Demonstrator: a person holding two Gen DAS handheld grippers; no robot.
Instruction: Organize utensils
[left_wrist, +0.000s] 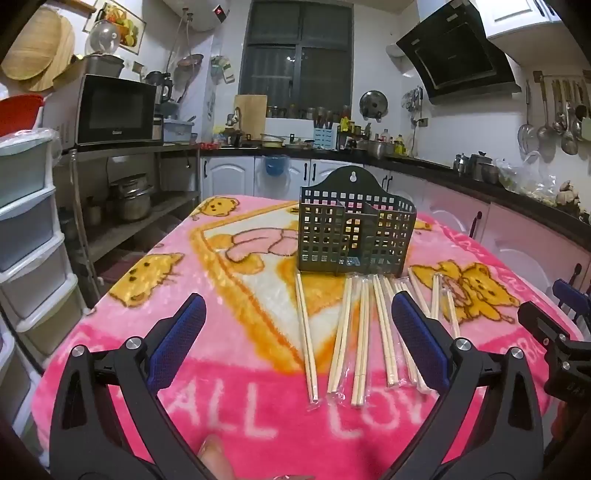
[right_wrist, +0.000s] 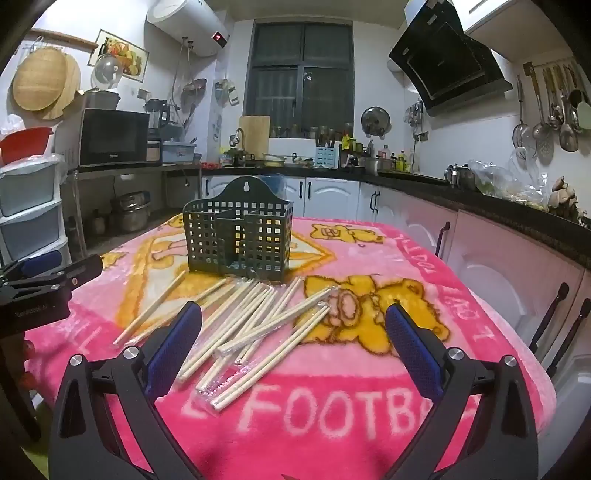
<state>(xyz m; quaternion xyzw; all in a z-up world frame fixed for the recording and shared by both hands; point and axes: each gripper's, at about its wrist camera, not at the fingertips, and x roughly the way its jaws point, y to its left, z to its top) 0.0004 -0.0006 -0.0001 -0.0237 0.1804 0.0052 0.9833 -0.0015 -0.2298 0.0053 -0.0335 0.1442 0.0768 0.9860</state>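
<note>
Several pairs of pale wooden chopsticks (left_wrist: 360, 325) (right_wrist: 258, 325), some in clear wrappers, lie loose on the pink blanket (left_wrist: 236, 369) (right_wrist: 332, 406) over the table. Behind them stands a dark green perforated utensil holder (left_wrist: 354, 230) (right_wrist: 238, 238), upright, with inner dividers. My left gripper (left_wrist: 297, 321) hovers over the near end of the chopsticks, open, nothing between its blue pads (left_wrist: 177, 339). My right gripper (right_wrist: 293, 332) is also open above the right part of the pile, nothing held. Each gripper shows at the edge of the other's view: the right gripper (left_wrist: 565, 332), the left gripper (right_wrist: 44, 280).
White cabinets and a dark counter (right_wrist: 480, 199) run behind and to the right of the table. A metal shelf with a microwave (left_wrist: 114, 110) and plastic drawers (left_wrist: 26, 221) stand at the left. A fingertip (left_wrist: 214, 454) shows at the bottom of the left wrist view.
</note>
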